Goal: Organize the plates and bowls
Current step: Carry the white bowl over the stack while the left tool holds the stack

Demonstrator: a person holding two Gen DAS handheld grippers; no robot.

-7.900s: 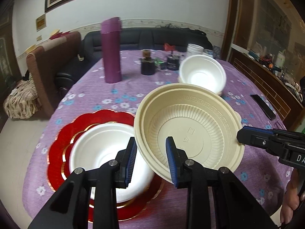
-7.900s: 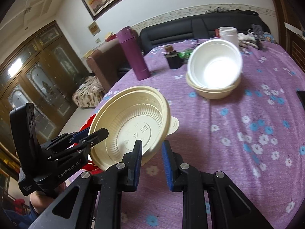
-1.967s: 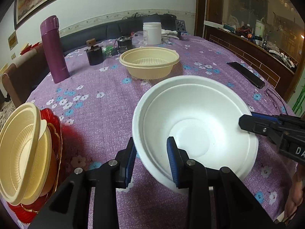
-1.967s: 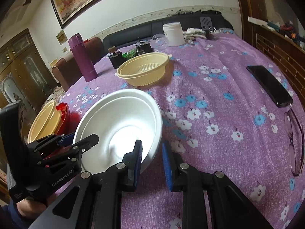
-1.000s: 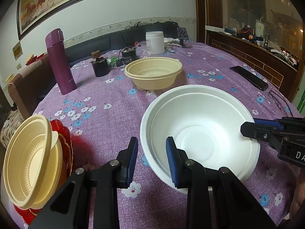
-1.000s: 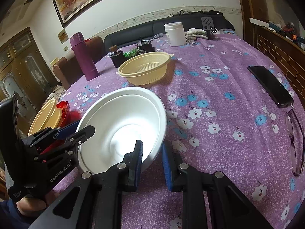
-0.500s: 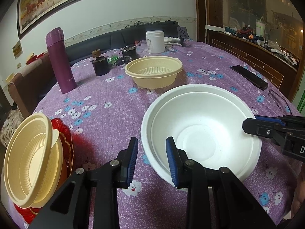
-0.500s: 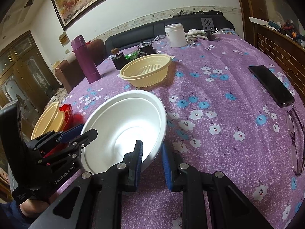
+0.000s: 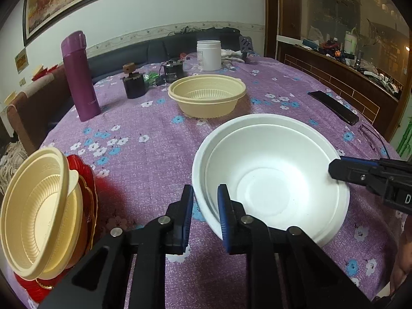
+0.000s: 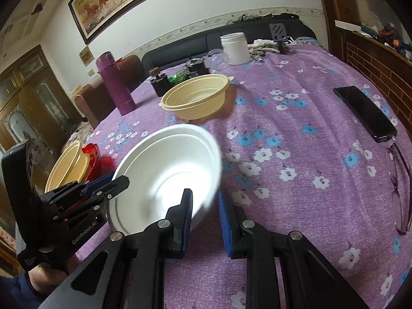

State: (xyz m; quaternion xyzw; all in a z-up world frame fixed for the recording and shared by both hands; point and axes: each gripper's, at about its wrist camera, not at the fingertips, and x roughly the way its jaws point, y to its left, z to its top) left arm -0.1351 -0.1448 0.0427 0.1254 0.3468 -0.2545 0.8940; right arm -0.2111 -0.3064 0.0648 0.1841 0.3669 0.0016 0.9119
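A white foam bowl (image 9: 270, 177) is held above the purple flowered table. My left gripper (image 9: 205, 215) is shut on its near rim. My right gripper (image 10: 205, 221) is shut on the opposite rim of the same white bowl (image 10: 164, 180); its tips (image 9: 342, 170) show in the left wrist view. A cream plastic bowl (image 9: 207, 97) stands further back on the table, also seen in the right wrist view (image 10: 195, 97). At the left edge a red plate (image 9: 87, 198) carries a stack of cream bowls (image 9: 36, 213), tilted.
A purple flask (image 9: 79, 77), a white jar (image 9: 209, 54) and small dark containers (image 9: 132, 83) stand at the back. A black phone (image 10: 365, 113) and glasses (image 10: 401, 188) lie on the right side. A dark sofa is behind the table.
Both grippers keep their hold on the white bowl. It has shifted slightly and tilted a little in the right wrist view. Long before, the cream bowl was set on the red plate stack.
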